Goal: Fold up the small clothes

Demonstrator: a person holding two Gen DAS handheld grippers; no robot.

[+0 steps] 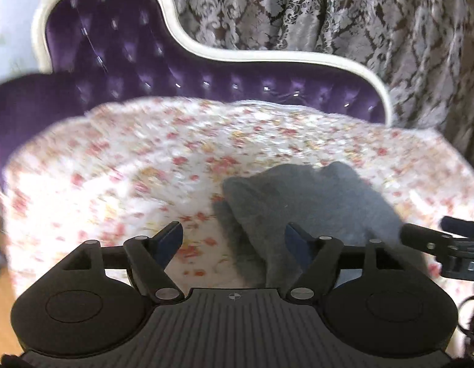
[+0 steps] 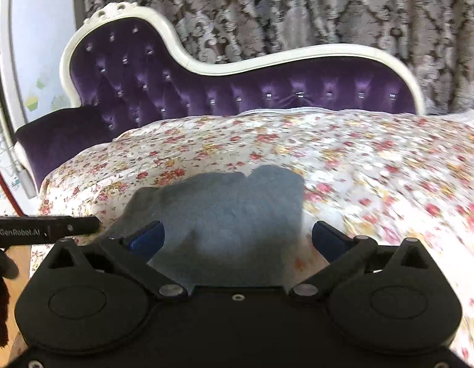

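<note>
Both tongs off the cloth; a fold looks just laid.

The grey garment (image 2: 224, 211) lies bunched and roughly doubled on the floral bedspread (image 2: 374, 159), near its front edge, in front of the purple tufted headboard (image 2: 267, 92). The right gripper (image 2: 238, 239) stands wide above the cloth, nothing between its blue pads (image 2: 148, 236). The left gripper (image 1: 233, 242) is also spread, empty, with the cloth's left edge just beyond its right finger. Judgement: the step in hand is a release between folds. The next move calls for finding an outer edge or corner, pinching a single layer, and carrying it across; the far edge looks uneven and may need smoothing first.
</note>
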